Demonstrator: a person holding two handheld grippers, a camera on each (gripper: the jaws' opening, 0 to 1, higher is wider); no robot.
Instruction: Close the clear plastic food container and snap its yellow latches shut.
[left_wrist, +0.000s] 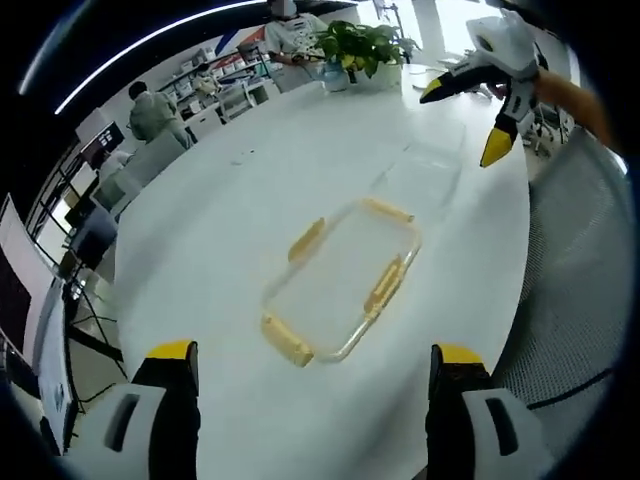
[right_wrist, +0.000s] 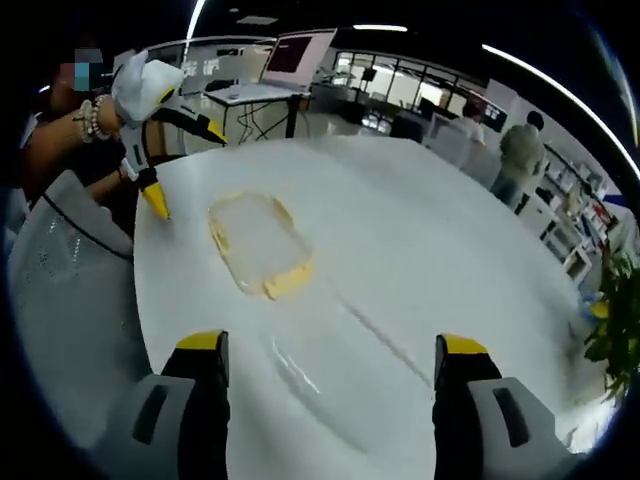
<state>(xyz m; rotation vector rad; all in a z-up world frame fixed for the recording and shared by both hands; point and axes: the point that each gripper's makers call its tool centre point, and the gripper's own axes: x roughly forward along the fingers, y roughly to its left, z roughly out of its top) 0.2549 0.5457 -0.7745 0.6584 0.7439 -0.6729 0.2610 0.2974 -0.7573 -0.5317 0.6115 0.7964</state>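
1. The left gripper (left_wrist: 314, 352) hovers above the near edge of the table (left_wrist: 250, 180), its yellow-tipped jaws spread wide apart, holding nothing.
2. The right gripper (right_wrist: 332, 345) hovers above the table's edge, jaws likewise parted and empty.
3. A bare forearm (right_wrist: 60, 150) with a bead bracelet (right_wrist: 92, 118) carries the left gripper.

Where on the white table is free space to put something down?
Bare table stretches from the lid with yellow latches to the potted plant. The clear container base takes the space between the lid and the right tool.
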